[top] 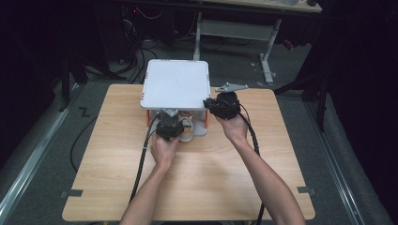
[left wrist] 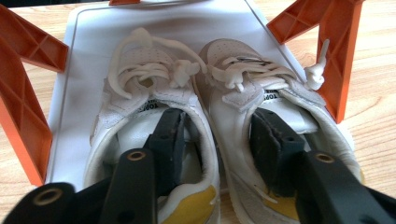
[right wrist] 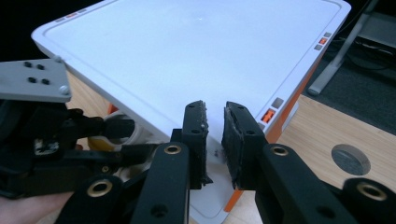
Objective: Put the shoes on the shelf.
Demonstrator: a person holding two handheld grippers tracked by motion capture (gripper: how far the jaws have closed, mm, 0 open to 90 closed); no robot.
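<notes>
- Down on the wooden bench (top: 220,178) we see a small white rack (top: 176,84) with a flat top shelf and orange supports (left wrist: 21,102), set toward the far edge.
- On the rack's lower white tray (left wrist: 84,56), a pair of small white shoes (left wrist: 196,107) sits side by side, laces tied, toes pointing away from the left tool's camera, with yellow at the heels.
- Our left tool (left wrist: 219,140) reaches in under the top shelf, its jaws spread wide: one jaw is inside the left shoe (left wrist: 149,93), the other inside the right shoe (left wrist: 261,88), with the two inner walls of the shoes between them.
- We cannot tell whether the jaws press on those walls.
- Our right tool (right wrist: 214,135) is at the near right corner of the top shelf, jaws narrowed to a slim gap, with the shelf's edge just in front of them; whether they touch it we cannot tell.
- In the high view the right tool (top: 224,104) sits just beside that corner, its grey plate on top, and the left hand (top: 164,149) holds its tool at the rack's front opening.
</notes>
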